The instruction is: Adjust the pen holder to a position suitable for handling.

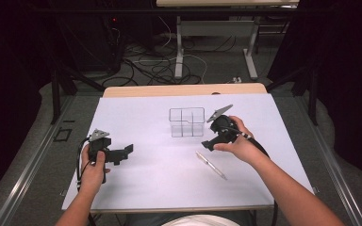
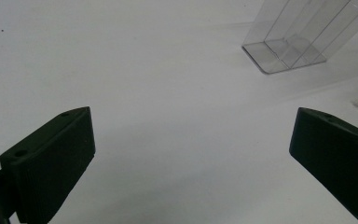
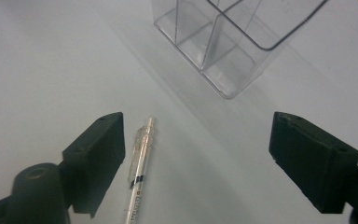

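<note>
The pen (image 3: 139,171) lies flat on the white desk (image 1: 136,188), loose, its tip toward the clear divided organizer (image 1: 187,122) that stands upright a short way beyond it, near but apart. My right tool (image 1: 208,144) hangs just above the pen's far end with its jaws spread wide; in the right gripper view the barrel runs just beside the inner face of the left-hand jaw, untouched by either, so nothing is clamped. I judge this stance a preparation for pinching the pen across its barrel, since its lying flat leaves only the sides to take hold of. My left tool (image 1: 122,153) rests low over the left part of the desk, jaws likewise wide apart and empty, pointing toward the organizer, well clear of the work. The organizer's four open-topped cells face upward, which suits dropping the pen in from above. Bare desk surrounds the pen on all sides; the near edge and the right edge are well apart from it, leaving ample room to swing.
</note>
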